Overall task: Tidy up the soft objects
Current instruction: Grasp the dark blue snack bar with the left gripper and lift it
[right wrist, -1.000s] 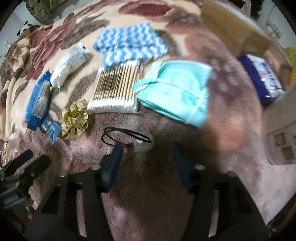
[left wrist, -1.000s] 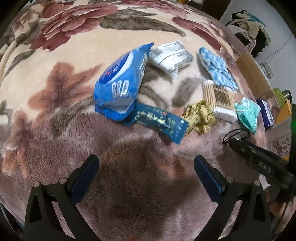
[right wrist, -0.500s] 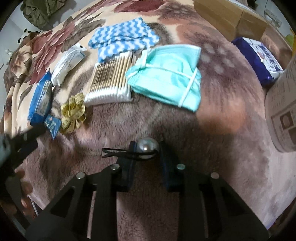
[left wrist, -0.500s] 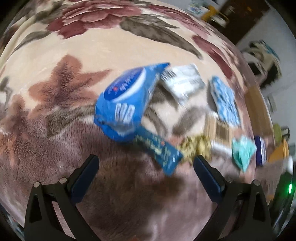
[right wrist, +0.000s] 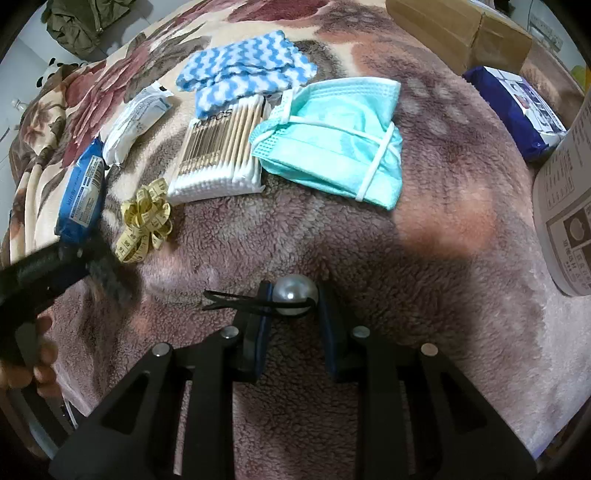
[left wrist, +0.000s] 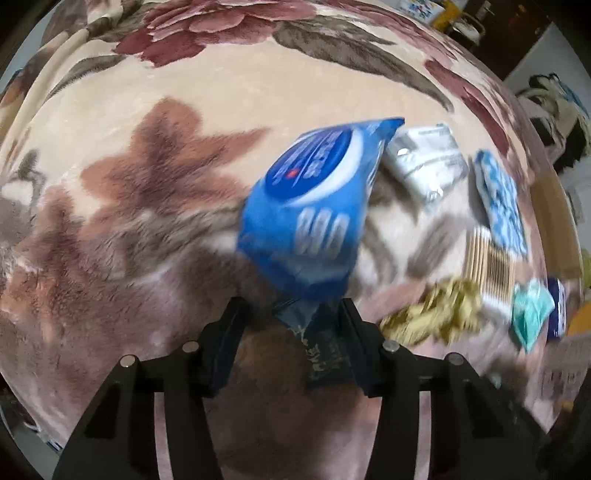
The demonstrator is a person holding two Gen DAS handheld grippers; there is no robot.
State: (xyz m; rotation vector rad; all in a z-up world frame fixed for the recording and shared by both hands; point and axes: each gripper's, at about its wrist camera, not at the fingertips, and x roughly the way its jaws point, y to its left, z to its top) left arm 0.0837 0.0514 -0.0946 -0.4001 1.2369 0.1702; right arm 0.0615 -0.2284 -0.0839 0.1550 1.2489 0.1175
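Note:
On the flowered fleece blanket (left wrist: 155,192), my left gripper (left wrist: 291,314) is closing its jaws around a small dark blue sachet (left wrist: 317,347). The sachet touches the right finger; the left finger stands apart from it. A big blue wipes pack (left wrist: 314,206) lies just beyond, over the sachet's far end. My right gripper (right wrist: 293,299) is shut on the pearl bead of a hair tie (right wrist: 294,295), whose black elastic loop (right wrist: 229,298) sticks out leftward. The left gripper's finger (right wrist: 103,269) shows blurred in the right wrist view, with a hand (right wrist: 40,365) below it.
Laid out in a row are a white packet (right wrist: 136,118), a blue-and-white wavy cloth (right wrist: 247,70), a cotton swab pack (right wrist: 221,151), teal face masks (right wrist: 332,147) and a yellow tape measure (right wrist: 146,221). A dark blue pack (right wrist: 517,107), cardboard box (right wrist: 461,33) and printed carton (right wrist: 569,206) stand at the right.
The left gripper's jaws narrowed from wide open and moved onto the small blue sachet. The right gripper closed on the pearl hair tie and has held still since.

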